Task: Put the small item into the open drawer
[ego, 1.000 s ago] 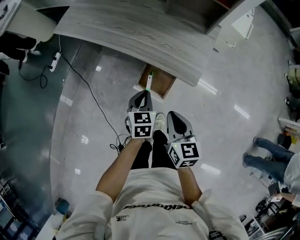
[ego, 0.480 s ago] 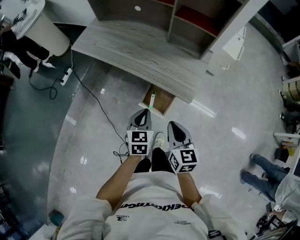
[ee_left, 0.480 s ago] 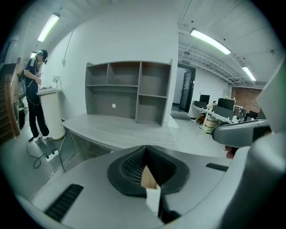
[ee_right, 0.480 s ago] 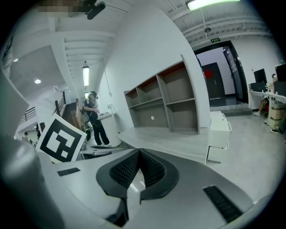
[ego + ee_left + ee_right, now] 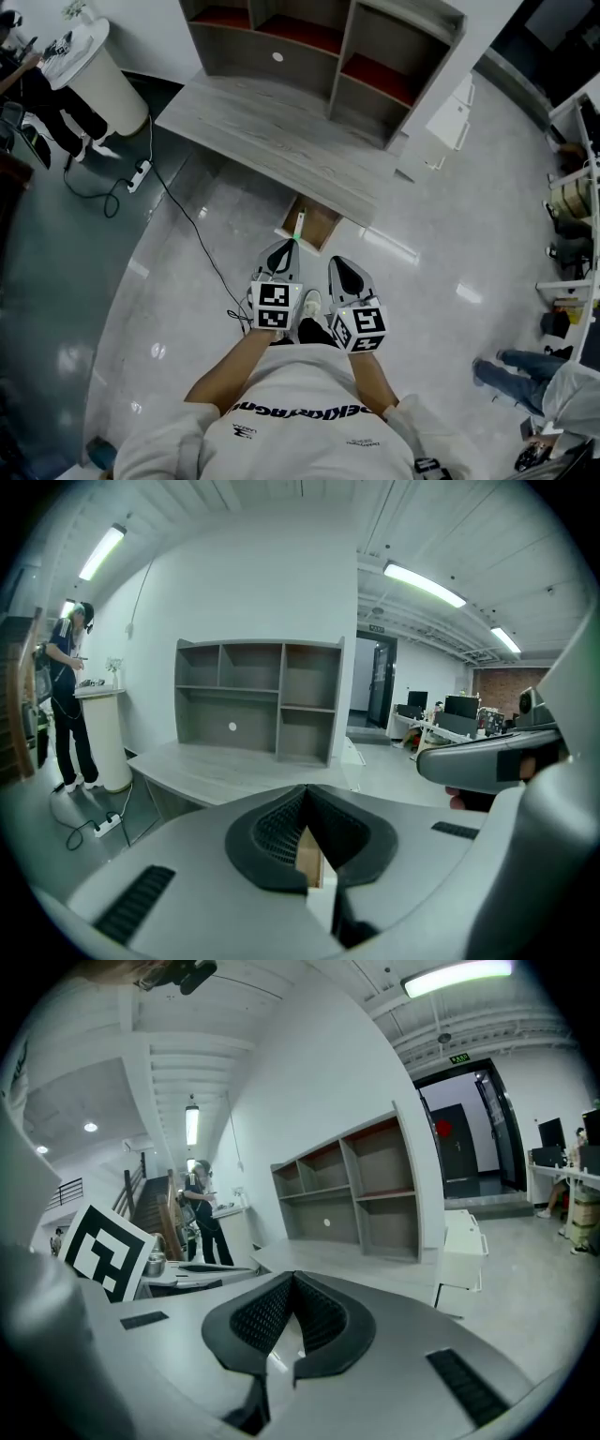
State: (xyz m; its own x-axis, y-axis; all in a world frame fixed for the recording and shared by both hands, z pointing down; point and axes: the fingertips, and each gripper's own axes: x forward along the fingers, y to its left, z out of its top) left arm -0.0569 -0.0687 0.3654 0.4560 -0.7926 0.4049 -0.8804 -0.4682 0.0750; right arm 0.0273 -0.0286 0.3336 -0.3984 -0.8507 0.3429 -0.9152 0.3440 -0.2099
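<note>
- A person (image 5: 300,427) in a white top is standing on a glossy grey floor (image 5: 178,309). They are holding the two grippers side by side in front of the body, both pointing towards 12 o'clock.
- The left gripper (image 5: 286,247) is keeping its fingers (image 5: 270,832) clenched, tips touching. Nothing is sitting between them.
- The right gripper (image 5: 339,263) is also keeping its fingers (image 5: 258,1321) clenched on nothing, tips meeting.
- The right gripper is sitting at 3 o'clock of the left one, close beside it without touching. Each marker cube is facing up towards the head camera.
- The open drawer (image 5: 323,225) is sticking out from under the front edge of the tabletop (image 5: 262,131). It is at 12 o'clock of the left gripper and apart from it, down near the floor.
- The small item (image 5: 298,225), a slim white stick with a green end, is lying within the drawer's outline along its 9 o'clock side. The green end is pointing back towards the person.
- A grey shelf unit (image 5: 309,42) with open compartments is standing on the far part of the tabletop.
- A black cable (image 5: 187,211) is trailing across the floor from a white power strip (image 5: 139,174) at 10 o'clock, ending near the person's feet.
- Other people are standing at the edges of the head view, at 9 o'clock and 4 o'clock.
</note>
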